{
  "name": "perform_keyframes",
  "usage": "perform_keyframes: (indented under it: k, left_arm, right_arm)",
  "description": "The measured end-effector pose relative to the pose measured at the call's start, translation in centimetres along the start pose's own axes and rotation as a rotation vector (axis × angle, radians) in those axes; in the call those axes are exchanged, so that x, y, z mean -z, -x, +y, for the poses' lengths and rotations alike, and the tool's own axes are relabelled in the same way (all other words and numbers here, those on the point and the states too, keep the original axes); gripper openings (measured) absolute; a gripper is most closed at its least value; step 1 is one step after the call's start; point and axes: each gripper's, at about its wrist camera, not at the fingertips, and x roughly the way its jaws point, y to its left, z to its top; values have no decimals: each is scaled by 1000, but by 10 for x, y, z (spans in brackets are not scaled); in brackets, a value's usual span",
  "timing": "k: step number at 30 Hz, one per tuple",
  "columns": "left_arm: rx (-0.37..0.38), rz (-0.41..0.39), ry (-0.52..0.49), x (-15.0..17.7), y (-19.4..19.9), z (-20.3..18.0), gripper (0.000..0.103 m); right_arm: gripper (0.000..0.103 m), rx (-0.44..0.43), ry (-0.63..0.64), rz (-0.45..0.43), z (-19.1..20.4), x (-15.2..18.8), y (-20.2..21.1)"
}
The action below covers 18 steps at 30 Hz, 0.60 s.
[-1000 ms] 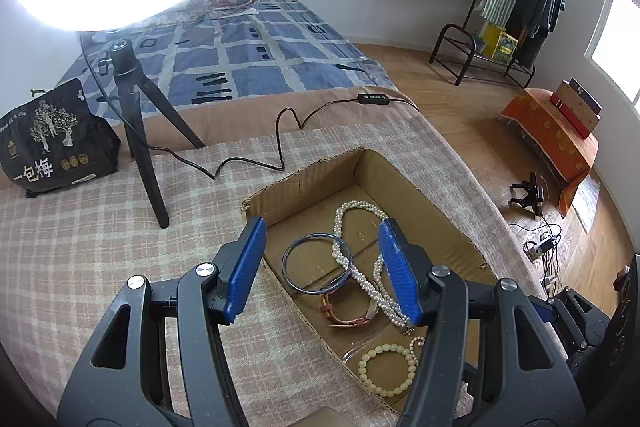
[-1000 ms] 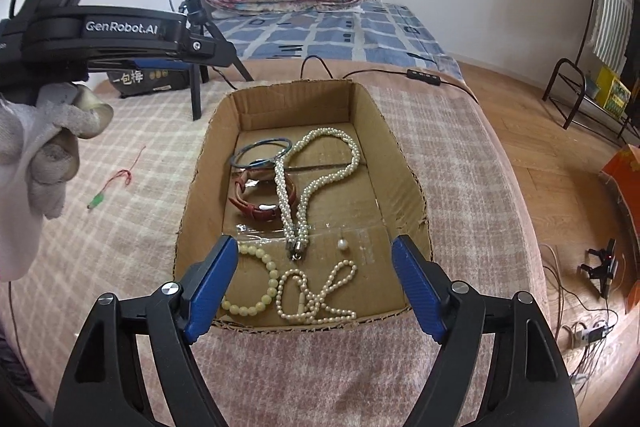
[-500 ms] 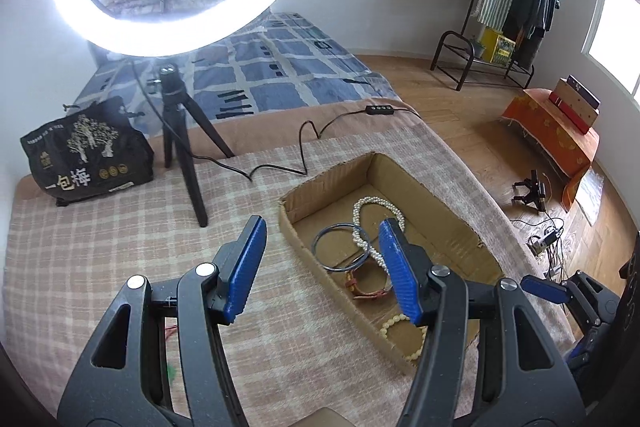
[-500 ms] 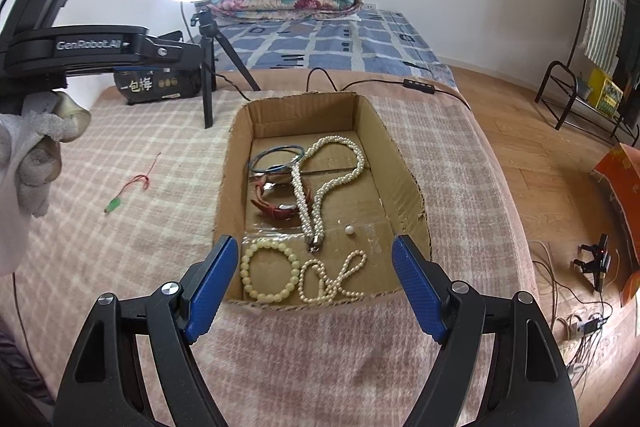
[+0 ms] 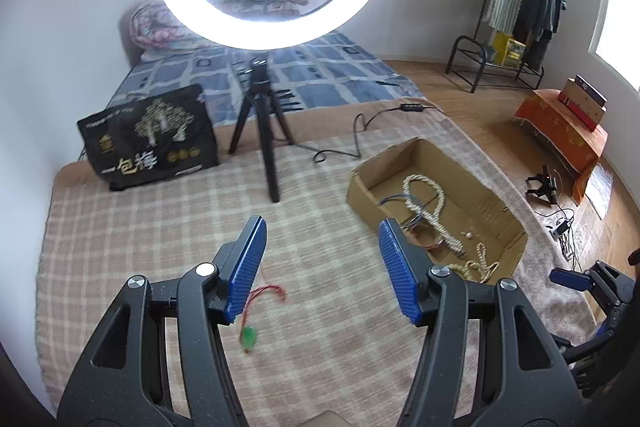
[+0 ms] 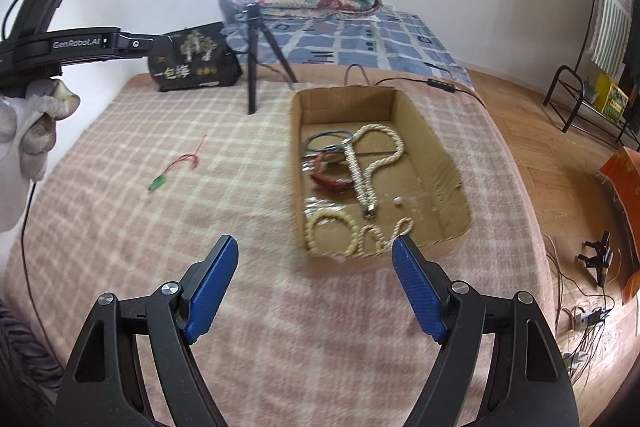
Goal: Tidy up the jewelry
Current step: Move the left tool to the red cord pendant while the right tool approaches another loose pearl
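Left gripper: jaws apart, nothing between them, above the checked blanket. A red cord with green pendant lies loose on the blanket, well left of the cardboard box. Inside the box: a blue bangle, a red bracelet, a long pearl necklace, a cream bead bracelet and a smaller pearl strand. Right gripper: jaws wide apart, empty, near the box's front edge.
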Motion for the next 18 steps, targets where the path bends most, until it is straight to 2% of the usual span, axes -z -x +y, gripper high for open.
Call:
perform_keyframes:
  k: [3, 10, 13, 16, 18]
  left_arm:
    - [-4, 17, 42, 12, 0, 23, 60]
    - [5, 71, 132, 41, -8, 63, 60]
    - [8, 108, 151, 53, -15, 75, 52]
    - [3, 140, 159, 65, -22, 83, 52]
    - [5, 164, 164, 73, -27, 87, 47]
  right_arm:
    - [79, 4, 0, -9, 15, 8, 2]
    - [79, -79, 56, -57, 56, 29, 4]
    - [79, -110, 75, -55, 71, 37, 0]
    - [79, -134, 97, -46, 87, 46, -6]
    - [79, -152, 122, -32, 98, 53, -11]
